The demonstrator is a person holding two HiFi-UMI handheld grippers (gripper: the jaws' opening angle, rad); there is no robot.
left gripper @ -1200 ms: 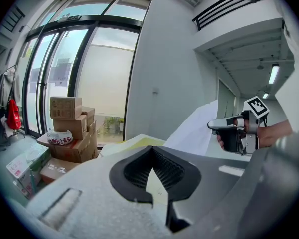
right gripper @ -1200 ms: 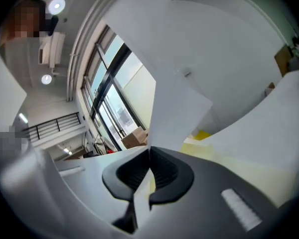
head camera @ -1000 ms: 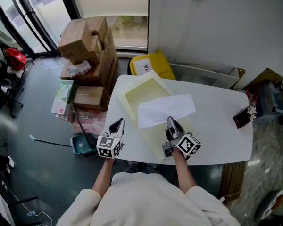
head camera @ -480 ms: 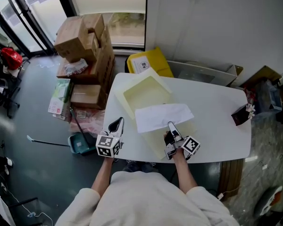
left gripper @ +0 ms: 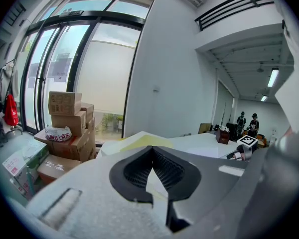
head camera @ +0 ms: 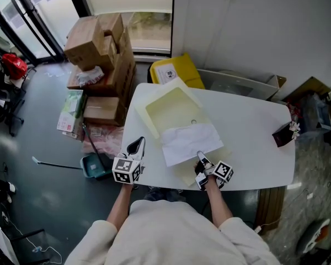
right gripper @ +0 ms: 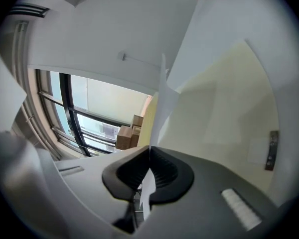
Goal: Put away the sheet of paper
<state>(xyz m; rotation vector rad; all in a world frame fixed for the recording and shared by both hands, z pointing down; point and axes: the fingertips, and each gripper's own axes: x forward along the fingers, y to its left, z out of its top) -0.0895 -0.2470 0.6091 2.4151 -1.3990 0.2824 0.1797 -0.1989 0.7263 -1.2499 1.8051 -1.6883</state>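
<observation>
Partway done: pinching the sheet of paper point(head camera: 188, 141) by its lower-right corner with the right gripper point(head camera: 199, 155), pads clamped on it. Lying centre frame, draped across the open pale yellow folder point(head camera: 168, 110) on the white table point(head camera: 254, 131). Holding the left gripper point(head camera: 137, 145) pressed together, empty, lower left. Probably left: laying flat, releasing, closing folder.

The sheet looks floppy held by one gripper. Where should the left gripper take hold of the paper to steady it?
Probably its near left corner, coming in from the left. The sheet of paper is thin and lies over the pale yellow folder. The right gripper pinches its near edge at the right, so that corner is free and closest to the left gripper.
</observation>
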